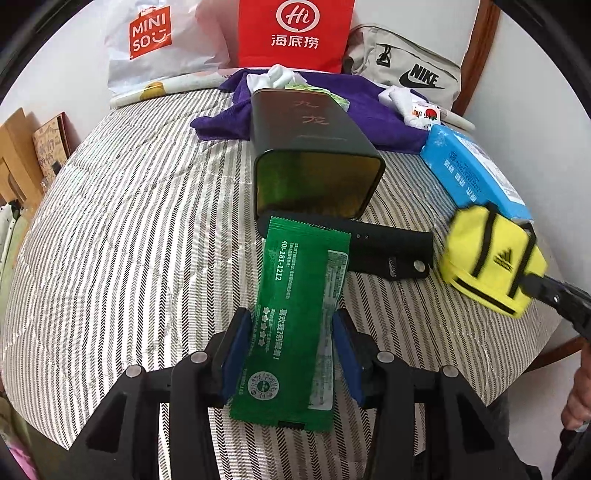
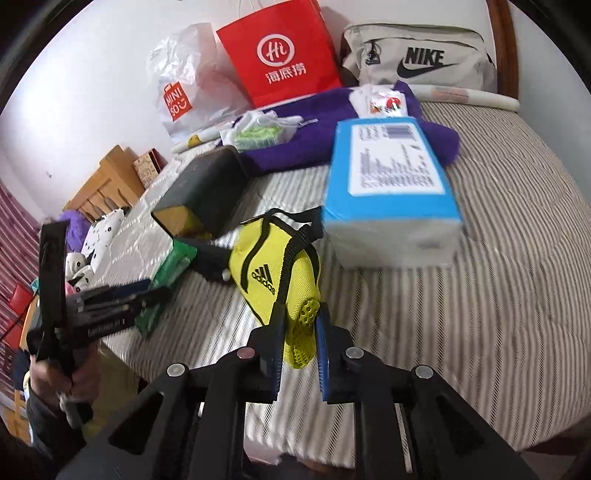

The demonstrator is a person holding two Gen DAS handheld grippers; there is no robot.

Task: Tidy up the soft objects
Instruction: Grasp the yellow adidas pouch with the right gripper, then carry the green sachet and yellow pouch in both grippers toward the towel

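My left gripper [image 1: 293,328] is shut on a green foil wipe packet [image 1: 295,314], held just above the striped table, its far end near the open mouth of a dark tin [image 1: 314,155] lying on its side. My right gripper [image 2: 299,332] is shut on a yellow Adidas mini bag [image 2: 273,273], pinching its mesh end; the bag also shows at the right of the left wrist view [image 1: 491,258]. A blue tissue pack [image 2: 391,184] lies behind the bag. A purple towel [image 1: 365,107] with white socks [image 1: 275,77] lies at the back.
A black case [image 1: 391,251] lies under the tin's mouth. A red paper bag [image 1: 295,33], a white Miniso bag [image 1: 155,40] and a beige Nike pouch [image 2: 417,59] stand along the back wall. The striped cloth [image 1: 129,221] covers the table.
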